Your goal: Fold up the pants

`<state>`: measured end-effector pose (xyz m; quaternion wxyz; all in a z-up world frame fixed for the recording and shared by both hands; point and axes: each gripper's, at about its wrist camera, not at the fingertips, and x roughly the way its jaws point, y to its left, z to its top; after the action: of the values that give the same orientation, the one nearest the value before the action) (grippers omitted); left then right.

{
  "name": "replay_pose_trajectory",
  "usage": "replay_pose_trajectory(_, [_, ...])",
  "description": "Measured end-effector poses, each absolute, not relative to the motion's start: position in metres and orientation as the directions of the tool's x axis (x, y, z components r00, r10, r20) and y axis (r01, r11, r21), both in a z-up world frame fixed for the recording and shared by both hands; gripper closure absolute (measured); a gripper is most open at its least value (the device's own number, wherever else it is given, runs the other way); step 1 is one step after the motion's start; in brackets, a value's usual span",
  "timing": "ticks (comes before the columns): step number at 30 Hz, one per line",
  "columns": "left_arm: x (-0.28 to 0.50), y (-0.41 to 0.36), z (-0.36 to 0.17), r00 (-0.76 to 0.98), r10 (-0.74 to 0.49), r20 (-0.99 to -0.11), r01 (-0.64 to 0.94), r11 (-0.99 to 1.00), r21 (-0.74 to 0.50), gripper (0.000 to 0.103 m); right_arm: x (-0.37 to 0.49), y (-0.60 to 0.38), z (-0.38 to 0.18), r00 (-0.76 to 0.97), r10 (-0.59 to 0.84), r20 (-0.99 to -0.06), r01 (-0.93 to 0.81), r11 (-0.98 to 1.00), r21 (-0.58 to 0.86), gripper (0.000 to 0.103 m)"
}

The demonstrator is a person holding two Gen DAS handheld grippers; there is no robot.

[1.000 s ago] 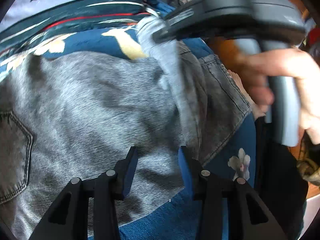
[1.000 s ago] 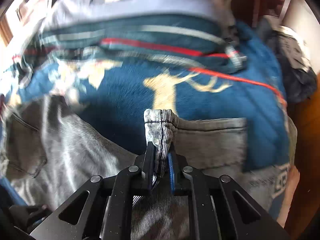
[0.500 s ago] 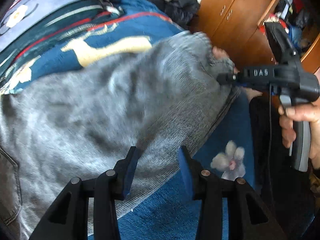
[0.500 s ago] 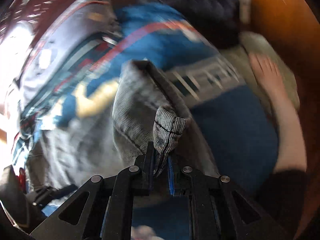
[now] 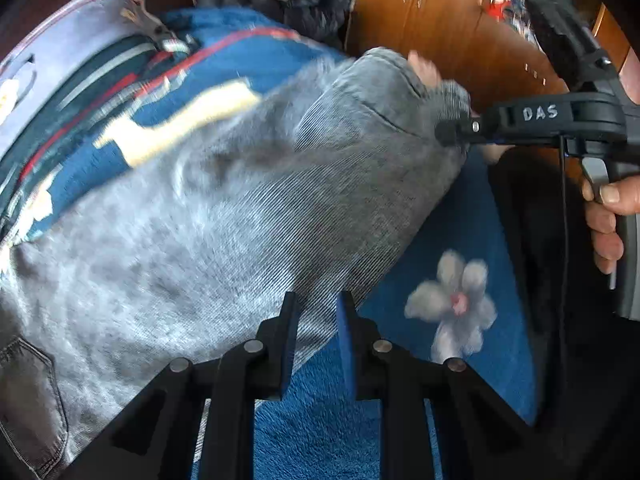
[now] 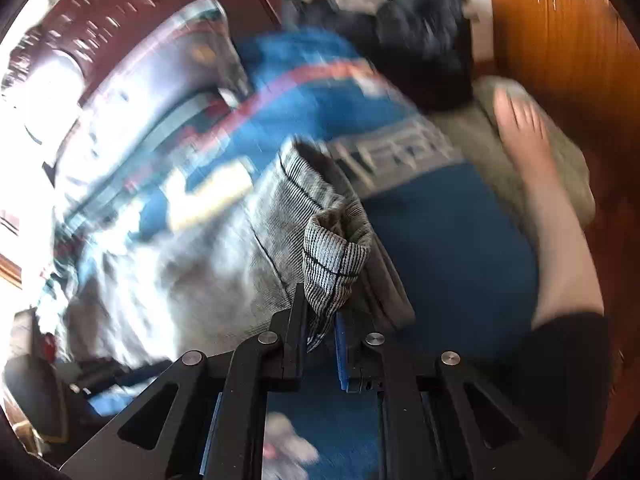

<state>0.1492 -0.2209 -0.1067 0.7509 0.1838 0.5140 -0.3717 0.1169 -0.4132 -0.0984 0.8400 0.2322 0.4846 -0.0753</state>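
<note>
The grey pants (image 5: 224,216) lay spread across the blue blanket (image 5: 460,216) on the bed, and within the last second the right gripper (image 6: 322,332) — clamped tight on a bunched hem (image 6: 334,264) — had carried that end across the garment to the blanket's near side, by the wooden wardrobe (image 5: 432,12). In the left wrist view the leg now draped over the rest as a long fold. The left gripper (image 5: 316,320) had held its jaws half open over the lower edge a moment earlier; they were now closing, cloth lying between the pads — not yet firmly pinched, it seemed. The fold looked roughly half made.
</note>
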Motion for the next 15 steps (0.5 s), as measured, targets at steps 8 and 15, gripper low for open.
replay_pose_trajectory(8, [0.15,-0.214,-0.097,0.185,-0.399,-0.898,0.736,0.662,-0.142,0.081,0.108,-0.437,-0.091,0.491,0.021,-0.871,0.473,0.833,0.287,0.036])
replay_pose_trajectory(15, [0.158,-0.228,-0.08,0.205,-0.434,-0.877,0.738,0.657,-0.154,0.081,0.166,-0.462,-0.059,0.628,0.165,-0.761,0.288,0.859,0.424,0.042])
